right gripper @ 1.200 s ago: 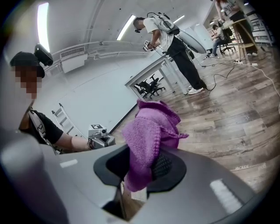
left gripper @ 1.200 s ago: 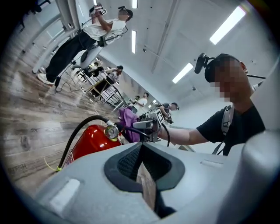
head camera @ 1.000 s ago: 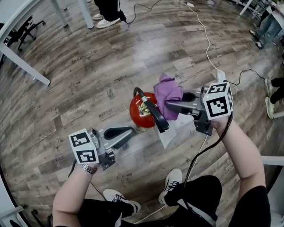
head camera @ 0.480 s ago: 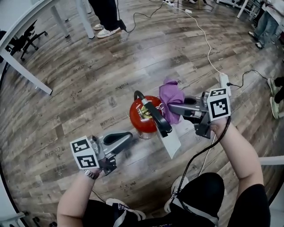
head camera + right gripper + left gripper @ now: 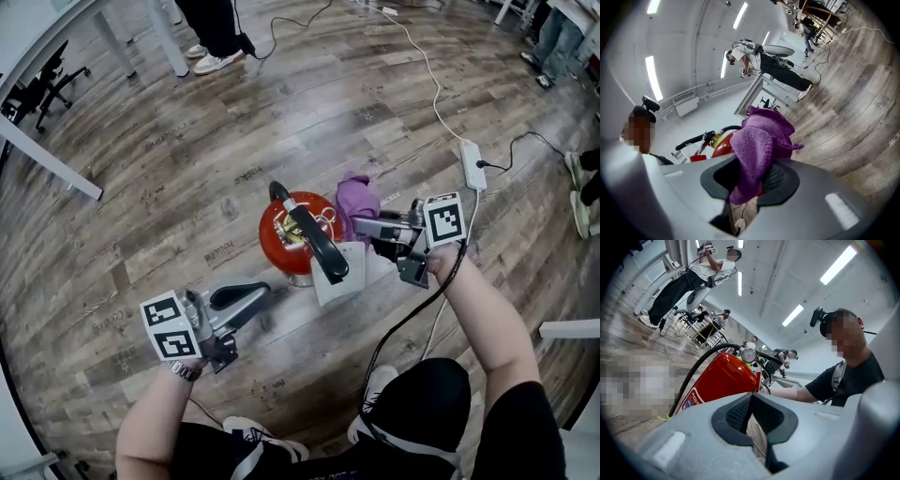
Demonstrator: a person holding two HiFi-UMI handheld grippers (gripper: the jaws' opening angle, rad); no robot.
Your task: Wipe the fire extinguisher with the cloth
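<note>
Right claw [image 5: 360, 225], level, grips one purple cloth [image 5: 356, 198] at one fire extinguisher's [image 5: 281, 240] three o'clock. Left claw [image 5: 262, 292], level, sits closed and empty at seven.

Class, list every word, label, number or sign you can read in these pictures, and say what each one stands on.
No text is legible anywhere.
Label on the extinguisher: printed, too small to read.
Gauge: dial marks too blurred to read.
Floor: stamped words on the planks, too blurred to read.
Marker cubes: black-and-white patterns only, no letters.
</note>
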